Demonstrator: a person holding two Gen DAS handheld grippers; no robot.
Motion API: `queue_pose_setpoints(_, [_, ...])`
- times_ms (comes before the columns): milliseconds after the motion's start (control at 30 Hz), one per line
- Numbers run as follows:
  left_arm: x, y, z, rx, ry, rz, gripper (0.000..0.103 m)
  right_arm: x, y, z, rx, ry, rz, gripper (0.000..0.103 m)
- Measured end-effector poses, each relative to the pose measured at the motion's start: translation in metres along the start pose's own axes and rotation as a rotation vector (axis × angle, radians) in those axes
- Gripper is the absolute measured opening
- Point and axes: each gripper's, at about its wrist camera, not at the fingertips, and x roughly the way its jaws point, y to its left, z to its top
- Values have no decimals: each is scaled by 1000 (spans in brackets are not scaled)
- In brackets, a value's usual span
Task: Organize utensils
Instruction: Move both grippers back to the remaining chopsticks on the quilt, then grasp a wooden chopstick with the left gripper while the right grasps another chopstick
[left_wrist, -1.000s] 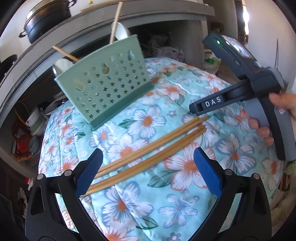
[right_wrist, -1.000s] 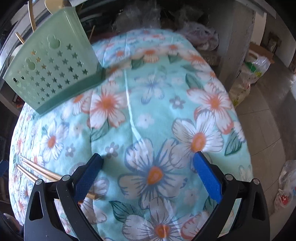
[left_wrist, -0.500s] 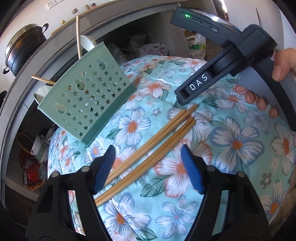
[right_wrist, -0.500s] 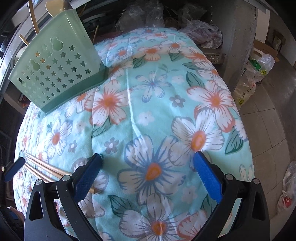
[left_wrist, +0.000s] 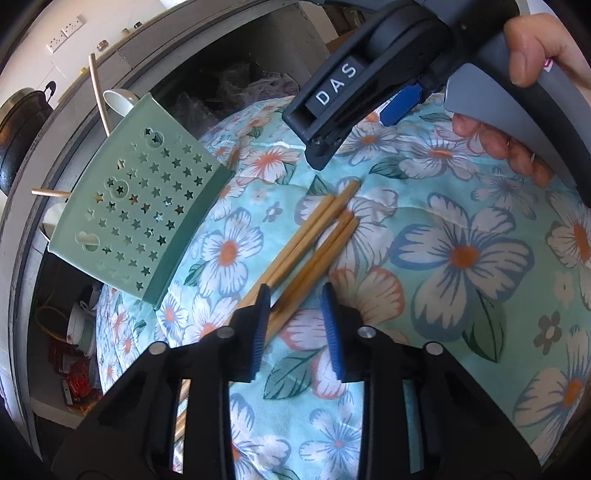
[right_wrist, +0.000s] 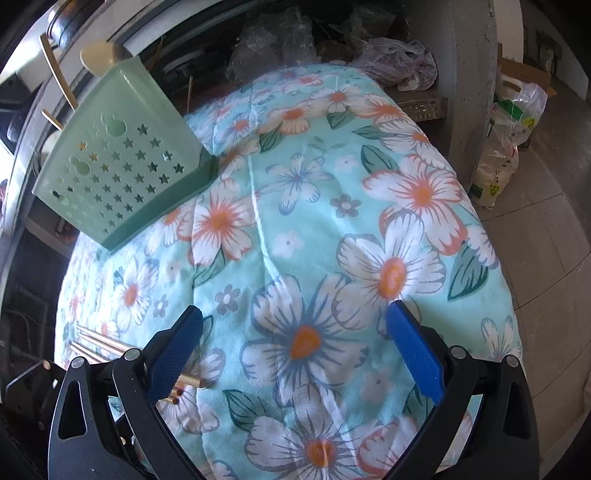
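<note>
Several utensils stand in the green holder; left gripper closing around chopsticks.

Both views look forward and steeply down along their own fingers, close over the floral cloth. The left wrist view faces the chopsticks from near. Both views share the cloth, the chopsticks and the green utensil holder at the far left.

The supporting surface is covered by a turquoise floral cloth. A bundle of wooden chopsticks lies flat on the cloth. A green perforated utensil holder stands on it near the far edge, apart from the chopsticks.
</note>
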Motion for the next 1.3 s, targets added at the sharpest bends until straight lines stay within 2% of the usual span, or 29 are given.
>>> queue_pose_setpoints(33, [-1,-2,0,5,-31,9,18,0,-1,0,6,-2,9,97])
queue_pose_setpoints(233, [-15,-8,-2,38,-54,32,16,-1,-4,1,23,-5,36,97])
queue_pose_setpoints(367, [-33,-9,-5,30,-49,-3,16,-1,-2,1,0,-5,21,97])
queue_pose_setpoints(433, [-35,-9,-8,2,-29,-46,17,-1,-1,1,-10,3,19,97])
queue_pose_setpoints(533, [-32,-12,-13,-7,-8,-61,18,-8,-6,2,30,14,107,97])
queue_pose_setpoints(633, [-25,-16,-15,-2,10,-64,19,-29,-4,-2,31,-33,183,96])
queue_pose_setpoints(733, [-23,-17,-15,-2,11,-70,19,-47,2,-11,22,-48,237,92])
queue_pose_setpoints(800, [-20,-16,-14,-6,13,-78,19,-51,1,-17,68,-22,317,87])
queue_pose_setpoints(867, [-16,-13,-14,-12,17,-87,20,-49,-3,-27,139,31,418,80])
queue_pose_setpoints(967, [-11,-11,-12,-30,20,-93,20,-37,-5,-40,226,107,503,68])
queue_pose_setpoints(1167, [-9,-9,-10,-26,18,-87,19,-17,-6,-53,350,204,549,50])
queue_pose_setpoints(1300, [-17,-11,-13,-8,30,-88,19,-7,-3,-53,373,231,525,47])
